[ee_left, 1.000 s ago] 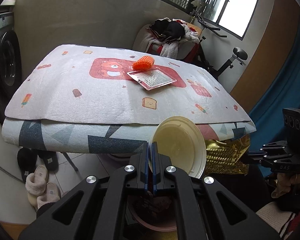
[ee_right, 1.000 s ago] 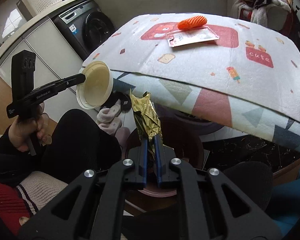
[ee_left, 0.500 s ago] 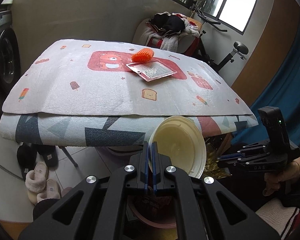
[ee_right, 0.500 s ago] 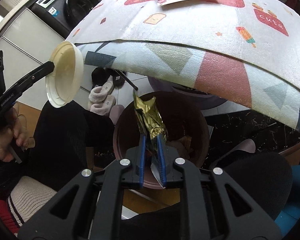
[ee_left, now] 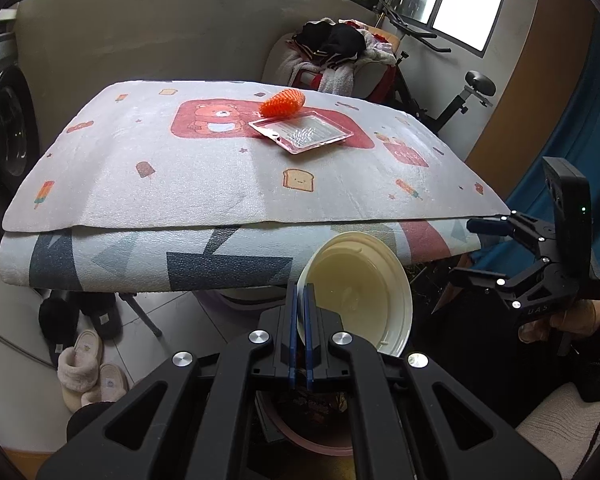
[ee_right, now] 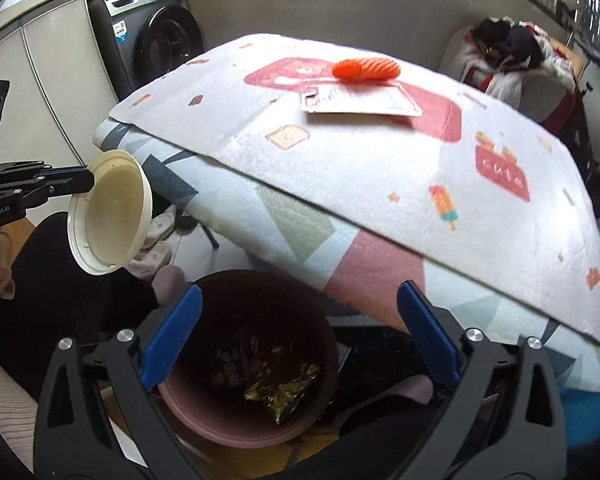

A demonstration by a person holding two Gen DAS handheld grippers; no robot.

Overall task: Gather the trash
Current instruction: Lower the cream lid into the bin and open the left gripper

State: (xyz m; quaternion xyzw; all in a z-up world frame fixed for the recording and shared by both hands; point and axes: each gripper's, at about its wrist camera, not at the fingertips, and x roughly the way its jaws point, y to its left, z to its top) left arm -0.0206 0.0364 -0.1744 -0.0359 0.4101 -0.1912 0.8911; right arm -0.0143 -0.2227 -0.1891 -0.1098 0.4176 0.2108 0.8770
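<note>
Jaws of the right gripper (ee_right: 298, 334) have just been opening and stand wide, empty, above the bin (ee_right: 204, 420) at lower centre, gold wrapper (ee_right: 282, 394) inside. Left gripper (ee_left: 299, 322) pinches the cream lid (ee_left: 358, 292).

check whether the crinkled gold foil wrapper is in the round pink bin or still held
In the bin. The gold foil wrapper lies inside the pink bin, and the right gripper above it has just opened, nothing between its fingers.
</note>
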